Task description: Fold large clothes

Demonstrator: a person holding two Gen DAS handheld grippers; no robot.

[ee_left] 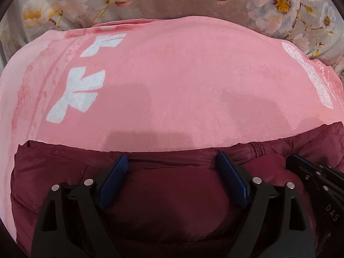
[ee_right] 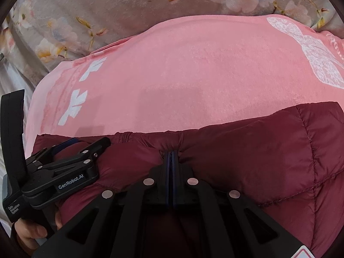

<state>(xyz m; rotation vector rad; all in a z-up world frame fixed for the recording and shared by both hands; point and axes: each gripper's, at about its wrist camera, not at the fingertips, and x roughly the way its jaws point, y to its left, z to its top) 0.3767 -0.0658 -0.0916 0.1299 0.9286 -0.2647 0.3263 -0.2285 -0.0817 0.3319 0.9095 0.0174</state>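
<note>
A dark red puffer jacket (ee_left: pixel 172 195) (ee_right: pixel 247 161) lies on a pink blanket (ee_left: pixel 172 81) (ee_right: pixel 182 75), with its far edge and zipper (ee_left: pixel 257 150) facing away from me. My left gripper (ee_left: pixel 172 155) is open, its blue pads spread wide over the jacket's far edge, and nothing is pinched between them. In the right wrist view, my right gripper (ee_right: pixel 172 153) is shut on a bunched fold of the jacket's edge just right of the zipper (ee_right: pixel 123 138). That view also shows the left gripper (ee_right: pixel 90 144) at the left, resting on the jacket.
The pink blanket has white butterfly prints (ee_left: pixel 75 92) (ee_right: pixel 311 53) and lies over a grey floral bed cover (ee_left: pixel 279 0) (ee_right: pixel 86 10). A hand (ee_right: pixel 32 234) holds the left gripper's handle. The right gripper's body (ee_left: pixel 311 172) sits close beside the left one.
</note>
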